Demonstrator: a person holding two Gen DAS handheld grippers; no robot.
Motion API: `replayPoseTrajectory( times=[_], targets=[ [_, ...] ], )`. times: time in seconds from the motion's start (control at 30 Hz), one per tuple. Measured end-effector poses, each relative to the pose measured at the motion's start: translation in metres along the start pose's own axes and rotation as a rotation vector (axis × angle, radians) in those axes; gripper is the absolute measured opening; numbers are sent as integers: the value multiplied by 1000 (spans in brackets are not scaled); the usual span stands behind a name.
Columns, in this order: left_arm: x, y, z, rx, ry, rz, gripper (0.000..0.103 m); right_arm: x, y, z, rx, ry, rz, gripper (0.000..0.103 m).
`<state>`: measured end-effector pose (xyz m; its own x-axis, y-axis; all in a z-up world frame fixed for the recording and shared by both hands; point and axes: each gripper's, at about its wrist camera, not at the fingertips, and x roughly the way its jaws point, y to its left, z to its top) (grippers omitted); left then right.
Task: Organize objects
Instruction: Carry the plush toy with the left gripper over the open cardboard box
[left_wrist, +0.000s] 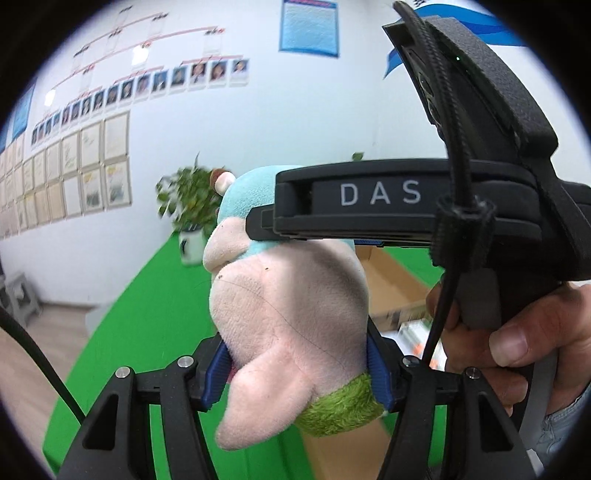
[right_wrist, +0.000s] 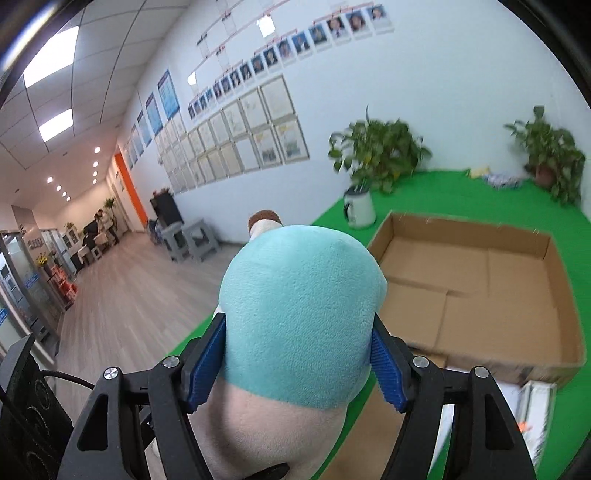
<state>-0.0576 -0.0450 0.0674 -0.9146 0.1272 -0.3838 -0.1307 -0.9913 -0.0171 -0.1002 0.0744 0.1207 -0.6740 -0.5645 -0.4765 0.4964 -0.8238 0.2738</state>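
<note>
A plush toy (left_wrist: 288, 306) with a pale pink belly, teal back and green base is held up in the air. My left gripper (left_wrist: 295, 369) is shut on its lower body. My right gripper (right_wrist: 297, 362) is shut on its teal upper back (right_wrist: 299, 314); in the left wrist view the right gripper (left_wrist: 266, 225) comes in from the right and presses the toy's head. An open, empty cardboard box (right_wrist: 480, 280) lies on the green table beyond the toy.
The green table (right_wrist: 443, 192) carries two potted plants (right_wrist: 376, 155) (right_wrist: 550, 158), a white mug (right_wrist: 358, 206) and small items at the back. White papers or packets (right_wrist: 532, 406) lie beside the box's near wall. A wall with framed pictures stands behind; wooden floor lies left.
</note>
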Motion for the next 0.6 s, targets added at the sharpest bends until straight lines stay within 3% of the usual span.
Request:
replayPoseTrajectory(
  times=[0.2,0.4,0.6],
  targets=[
    [12,3,51,44,-61,-29,62,-32,-17,61,-27,-67,-40,69],
    [40,32,104,22,-21,-47,62,-27,-44,150,-28,-52,-47,69],
    [47,38,102,29,-3,-34,62,6,-65,209,-14,-32,-28,69]
  ],
)
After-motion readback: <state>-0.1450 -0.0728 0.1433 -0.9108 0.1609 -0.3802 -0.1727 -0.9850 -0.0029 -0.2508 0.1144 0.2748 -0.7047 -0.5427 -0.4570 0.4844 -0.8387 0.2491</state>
